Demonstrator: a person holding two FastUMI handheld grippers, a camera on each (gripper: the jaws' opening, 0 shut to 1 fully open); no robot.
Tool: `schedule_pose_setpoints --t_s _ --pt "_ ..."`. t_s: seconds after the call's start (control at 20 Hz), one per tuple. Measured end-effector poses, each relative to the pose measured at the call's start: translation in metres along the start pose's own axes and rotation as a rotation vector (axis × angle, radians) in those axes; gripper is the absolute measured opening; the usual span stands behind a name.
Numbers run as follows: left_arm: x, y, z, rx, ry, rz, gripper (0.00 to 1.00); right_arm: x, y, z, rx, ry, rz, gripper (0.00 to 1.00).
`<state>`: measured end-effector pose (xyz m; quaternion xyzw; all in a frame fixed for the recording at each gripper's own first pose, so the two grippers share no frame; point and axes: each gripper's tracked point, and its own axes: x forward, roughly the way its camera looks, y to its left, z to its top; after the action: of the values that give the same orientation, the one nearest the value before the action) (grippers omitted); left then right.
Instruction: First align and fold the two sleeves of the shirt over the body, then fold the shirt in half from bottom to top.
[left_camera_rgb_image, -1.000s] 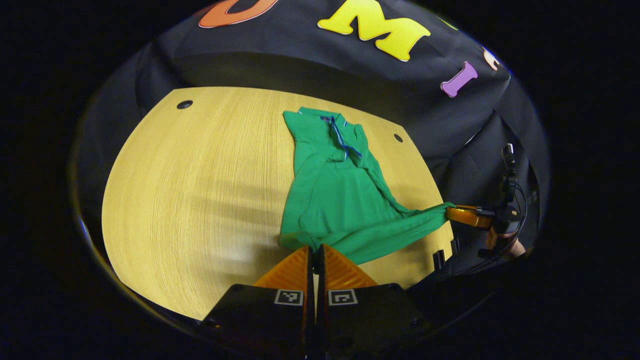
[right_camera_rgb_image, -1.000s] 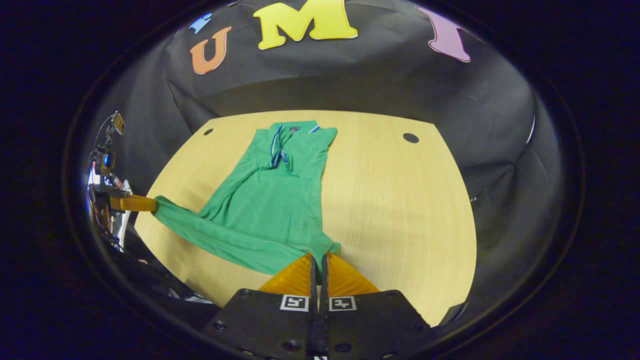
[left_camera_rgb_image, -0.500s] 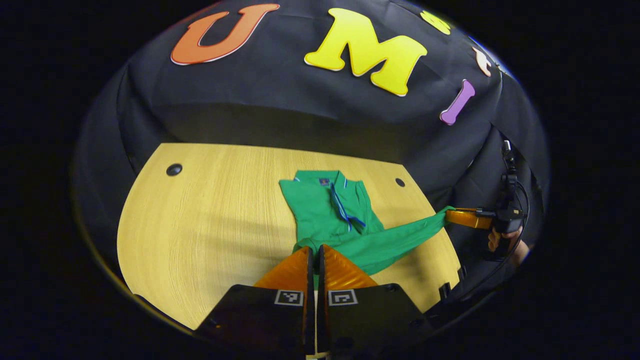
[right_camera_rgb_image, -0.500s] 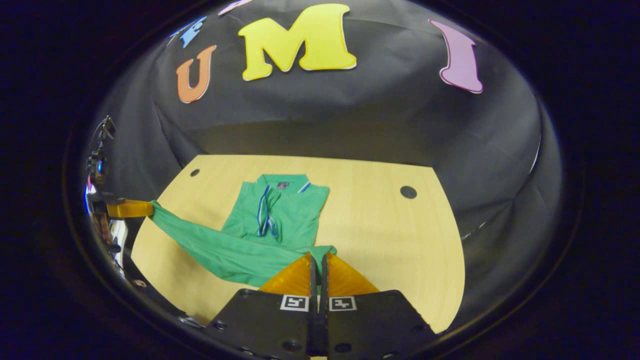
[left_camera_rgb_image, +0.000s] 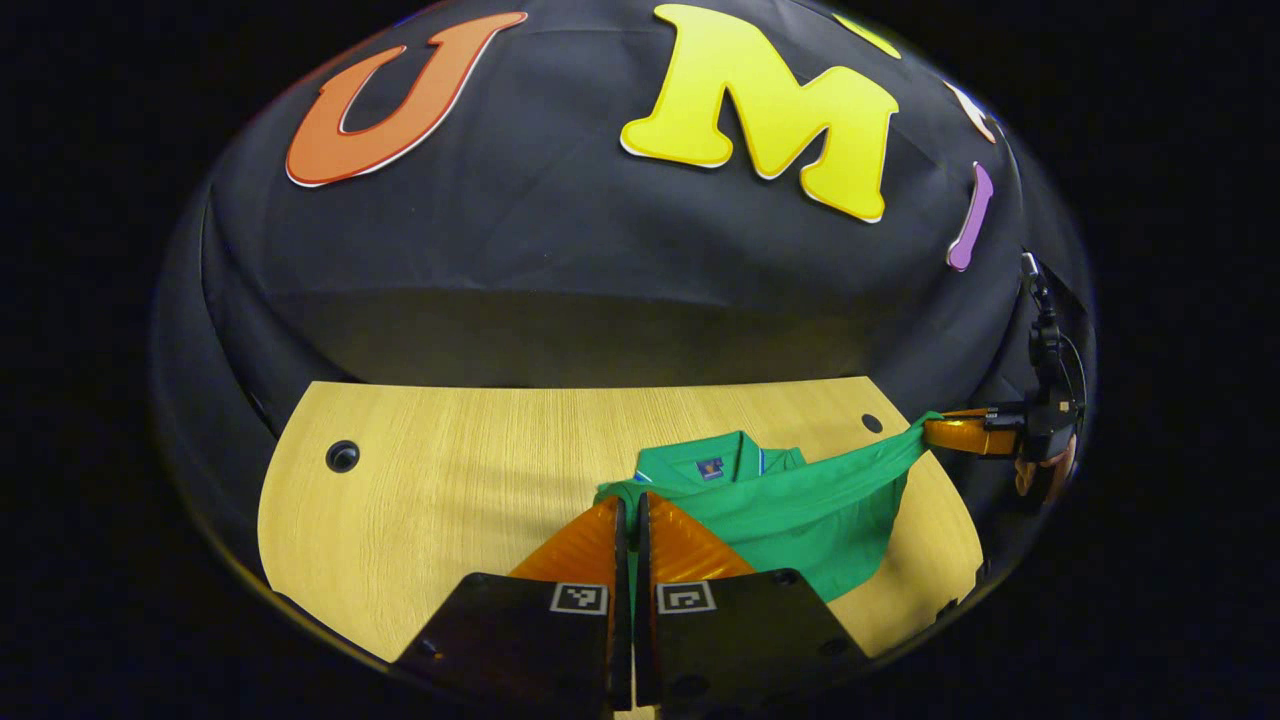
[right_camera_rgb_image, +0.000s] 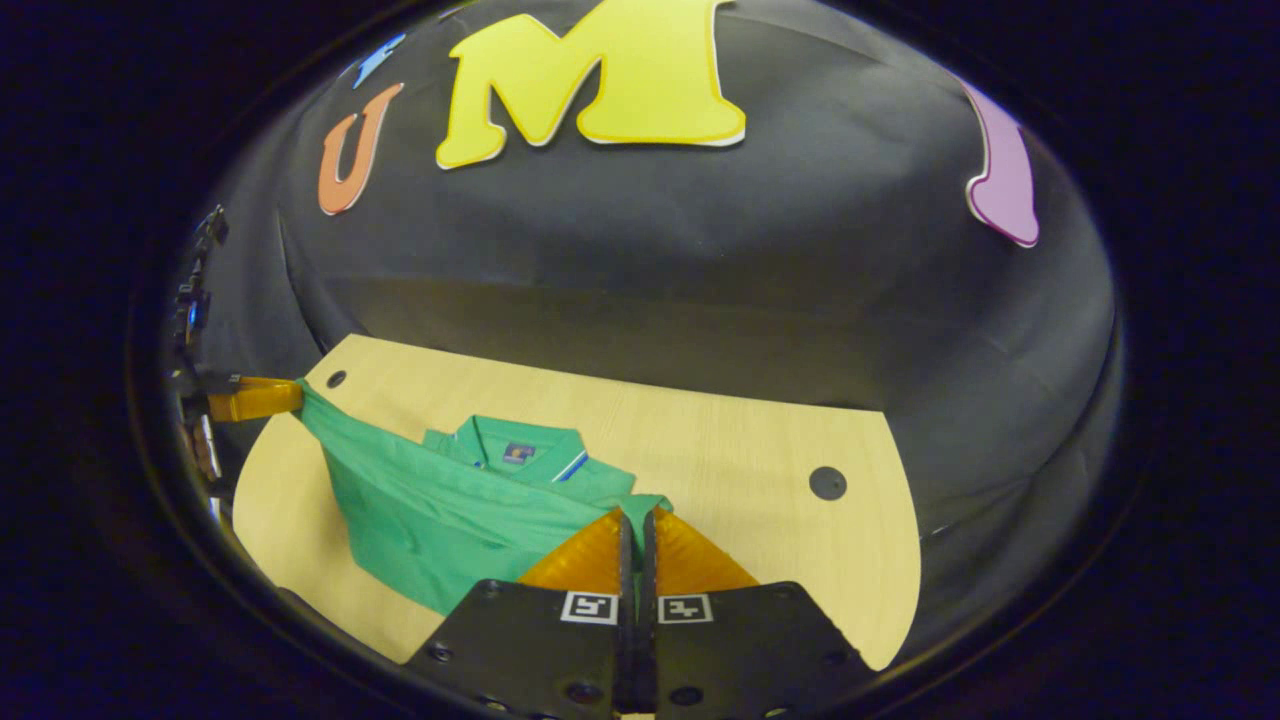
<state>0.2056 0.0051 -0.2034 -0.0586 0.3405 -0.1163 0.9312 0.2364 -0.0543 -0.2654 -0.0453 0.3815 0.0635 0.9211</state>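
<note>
Wooden table (left_camera_rgb_image: 450, 470) under green shirt (left_camera_rgb_image: 800, 510), hem pinched by both hand-held grippers (left_camera_rgb_image: 630, 510) (right_camera_rgb_image: 634, 525).

No legible text, brand or number is present. The shirt (left_camera_rgb_image: 800, 510) carries a small blue neck label (right_camera_rgb_image: 518, 453) inside the collar, too small to read. Each hand-held gripper bears two square black-and-white coded markers (left_camera_rgb_image: 579, 597) (right_camera_rgb_image: 590, 606) at the base of its fingers; these are patterns, not characters.
</note>
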Motion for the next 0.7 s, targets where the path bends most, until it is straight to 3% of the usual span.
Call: schedule_pose_setpoints --t_s 0.25,0.7 --pt "0.048 0.018 0.003 0.001 -0.017 0.062 0.04 0.051 -0.002 0.012 -0.005 -0.018 -0.001 0.00" --pt "0.084 0.035 -0.024 -0.115 0.007 0.115 0.05 0.103 -0.010 -0.002 -0.001 0.012 0.005 0.00"
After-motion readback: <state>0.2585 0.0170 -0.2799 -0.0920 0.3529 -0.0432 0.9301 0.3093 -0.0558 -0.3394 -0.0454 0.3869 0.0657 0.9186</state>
